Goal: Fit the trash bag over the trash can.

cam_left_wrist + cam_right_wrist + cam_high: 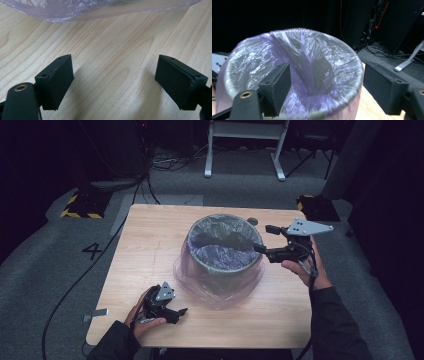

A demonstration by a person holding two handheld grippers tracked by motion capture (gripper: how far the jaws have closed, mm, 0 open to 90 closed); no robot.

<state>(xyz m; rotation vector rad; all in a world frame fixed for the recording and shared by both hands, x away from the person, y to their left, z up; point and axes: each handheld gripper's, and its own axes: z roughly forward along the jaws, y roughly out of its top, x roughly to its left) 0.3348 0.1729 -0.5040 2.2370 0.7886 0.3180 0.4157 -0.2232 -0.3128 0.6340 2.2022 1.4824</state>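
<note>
The right claw (264, 238) is held wide open at the right side of the rim of the round grey waste bin (225, 265), and nothing is gripped between its black pads (277, 87); in the right gripper view the bin's mouth is seen just beyond them. The left claw (176, 312) is also wide open and empty, and it is kept low over the light wooden table (150, 240), near the front left of the bin. The bin stands in the middle of the table and is lined with a thin translucent purple plastic bag (220, 292), whose edge is folded over the rim and hangs loosely down the outside, with its hem spread on the table. The step in hand is judged to be the fitting of the bag on the bin. For the next move, the loose skirt probably has to be gripped and pulled down evenly, without the thin film being torn.
</note>
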